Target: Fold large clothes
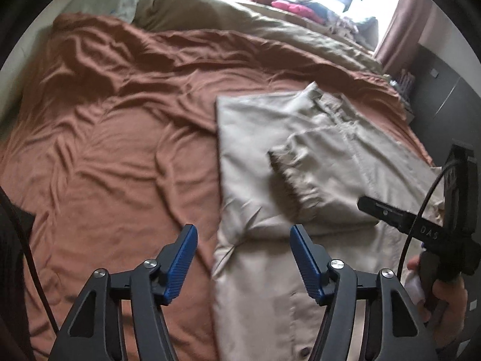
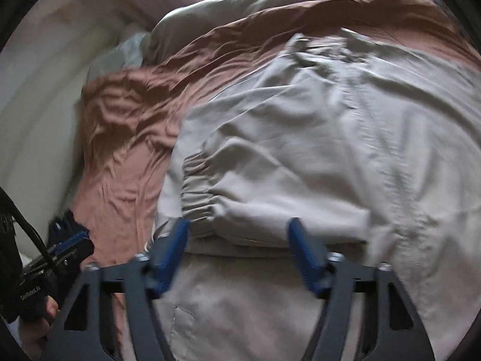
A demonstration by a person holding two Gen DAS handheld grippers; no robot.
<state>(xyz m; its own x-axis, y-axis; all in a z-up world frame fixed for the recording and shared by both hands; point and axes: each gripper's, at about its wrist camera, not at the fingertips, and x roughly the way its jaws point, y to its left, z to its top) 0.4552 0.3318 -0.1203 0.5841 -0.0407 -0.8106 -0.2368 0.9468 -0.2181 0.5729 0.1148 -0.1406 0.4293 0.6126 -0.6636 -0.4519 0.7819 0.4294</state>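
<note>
A beige jacket point(image 1: 255, 138) lies flat on the rust-brown bedsheet point(image 1: 105, 150), with one sleeve folded across its body and the elastic cuff point(image 1: 288, 174) lying on top. My left gripper point(image 1: 243, 234) hovers open over the jacket's left edge, nothing between its blue pads. In the right wrist view the jacket point(image 2: 330, 150) fills the frame. My right gripper point(image 2: 239, 228) stands open just above the folded sleeve, near its gathered cuff point(image 2: 198, 192), and the pads do not press on the cloth. That view is blurred.
A tan duvet point(image 1: 240, 21) and a pale pillow point(image 1: 102, 3) lie at the bed's far end. Bright clothes point(image 1: 297, 7) are piled by the window, with brown curtains point(image 1: 399, 21). A dark cabinet point(image 1: 445, 90) stands right of the bed. A hand point(image 1: 445, 297) grips the right tool's handle.
</note>
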